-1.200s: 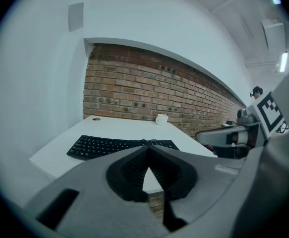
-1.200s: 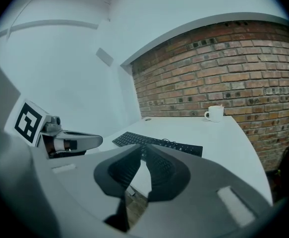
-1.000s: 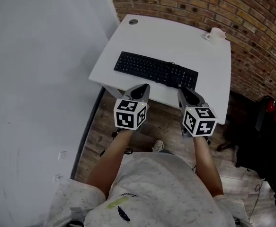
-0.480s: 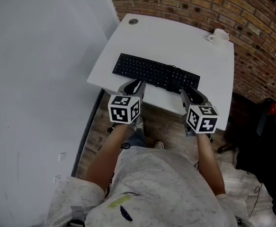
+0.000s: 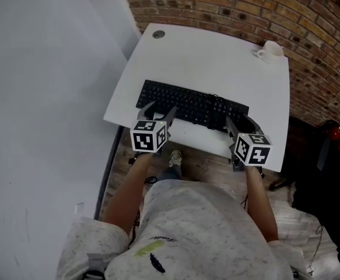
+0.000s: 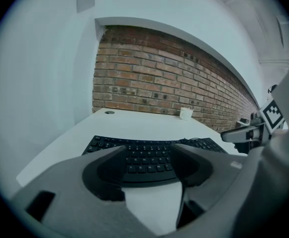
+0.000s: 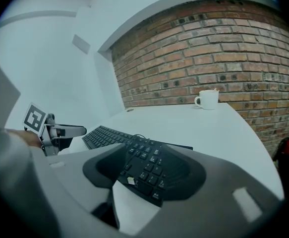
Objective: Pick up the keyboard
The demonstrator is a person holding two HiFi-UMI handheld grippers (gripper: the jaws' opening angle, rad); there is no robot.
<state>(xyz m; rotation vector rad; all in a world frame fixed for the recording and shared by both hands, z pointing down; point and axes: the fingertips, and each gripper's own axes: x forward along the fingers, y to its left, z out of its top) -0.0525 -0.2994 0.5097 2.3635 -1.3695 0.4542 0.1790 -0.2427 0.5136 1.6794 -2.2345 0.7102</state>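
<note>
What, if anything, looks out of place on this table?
The cable of the keyboard lies loose over the keys at its right end, and the plug rests on them, unplugged. Otherwise nothing stands out: the keyboard lies flat on the table and the cup stands upright.

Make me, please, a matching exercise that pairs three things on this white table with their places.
Things:
1. black rectangular keyboard
2. white ceramic mug
3. round grey cable grommet

Places:
A. far right corner of the white table
B. far left corner
C. near the front edge

Pairs: 1-C, 2-A, 3-B
</note>
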